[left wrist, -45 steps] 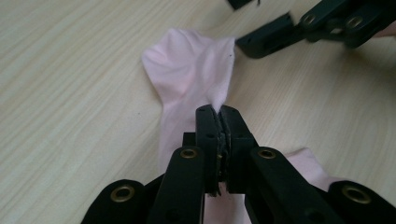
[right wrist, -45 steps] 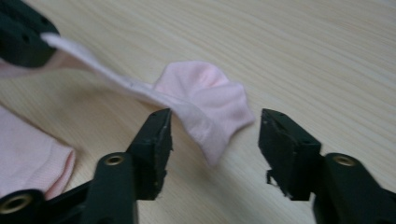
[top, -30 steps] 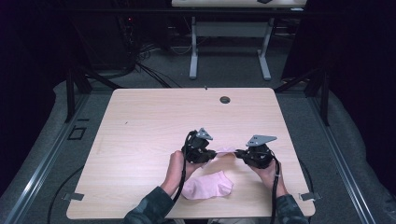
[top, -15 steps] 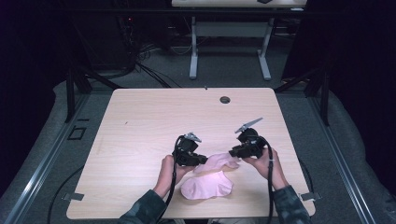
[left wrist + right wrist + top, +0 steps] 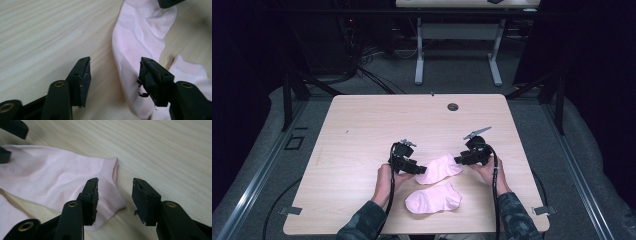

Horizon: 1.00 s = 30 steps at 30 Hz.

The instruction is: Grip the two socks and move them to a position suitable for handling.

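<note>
Two pink socks lie on the tabletop (image 5: 362, 125). The far sock (image 5: 443, 168) lies flat between the left hand-held gripper (image 5: 113, 75) and right hand-held gripper (image 5: 115, 195); both jaws have just been opening, gripping nothing. Best withdraw level, without snagging cloth. The near sock (image 5: 433, 198) lies just beside it

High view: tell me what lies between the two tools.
In the high view, the farther pink sock spans the stretch between the left tool and the right tool, lying flat on the table.
</note>
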Tool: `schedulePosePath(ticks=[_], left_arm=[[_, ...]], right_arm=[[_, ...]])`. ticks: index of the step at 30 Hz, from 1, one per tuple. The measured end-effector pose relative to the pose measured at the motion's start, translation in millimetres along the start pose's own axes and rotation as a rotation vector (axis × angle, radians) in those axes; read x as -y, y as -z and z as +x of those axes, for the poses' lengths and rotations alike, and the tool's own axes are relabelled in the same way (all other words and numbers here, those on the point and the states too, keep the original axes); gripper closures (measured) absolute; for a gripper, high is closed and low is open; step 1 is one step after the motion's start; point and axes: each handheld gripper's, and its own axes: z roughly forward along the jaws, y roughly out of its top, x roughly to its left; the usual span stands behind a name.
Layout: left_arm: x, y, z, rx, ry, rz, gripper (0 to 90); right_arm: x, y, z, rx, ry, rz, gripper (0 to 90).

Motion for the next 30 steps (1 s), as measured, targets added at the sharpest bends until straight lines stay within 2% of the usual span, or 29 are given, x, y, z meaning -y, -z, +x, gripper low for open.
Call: schedulePosePath(ticks=[3, 5, 7, 9, 12, 15, 20, 22, 23, 27, 30], left_arm=[[8.6, 4.9, -3.1, -0.016, 0.000, 0.039, 41.9], [14.4, 6.1, -2.1, -0.017, 0.009, 0.058, 46.5], [18.9, 4.3, -0.3, -0.003, 0.014, 0.073, 53.3], [21.2, 2.0, 1.4, -0.005, 0.008, 0.084, 64.7], [22.6, 0.4, 2.8, -0.001, 0.003, 0.076, 79.2], [22.1, 0.7, 5.9, -0.016, 0.002, 0.072, 86.2], [19.4, 3.8, 11.8, -0.049, 0.006, 0.068, 86.7], [17.8, 5.0, 14.8, -0.053, 0.004, 0.069, 86.4], [17.4, 5.4, 16.2, -0.052, 0.005, 0.072, 85.6], [16.9, 5.9, 18.0, -0.062, 0.003, 0.068, 77.3], [18.7, 5.2, 18.2, -0.058, 0.013, 0.077, 75.2]], right_arm=[[-0.3, -9.1, 1.5, 0.008, 0.021, 0.022, 59.4], [1.4, -13.1, 3.6, 0.023, 0.038, 0.040, 65.5], [2.6, -13.6, 5.5, 0.014, 0.034, 0.033, 70.6], [3.1, -12.9, 6.7, 0.018, 0.027, 0.044, 76.4], [5.5, -12.4, 10.8, 0.017, 0.014, 0.045, 81.3], [9.0, -10.7, 15.6, 0.023, -0.006, 0.049, 82.7], [14.7, -8.9, 20.8, 0.036, -0.051, 0.032, 83.0], [16.2, -8.2, 22.4, 0.040, -0.048, 0.029, 83.0], [17.4, -7.9, 24.0, 0.047, -0.061, 0.025, 82.9], [19.9, -7.1, 25.1, 0.049, -0.058, 0.016, 82.6], [21.6, -7.0, 24.9, 0.048, -0.061, 0.003, 82.3]])
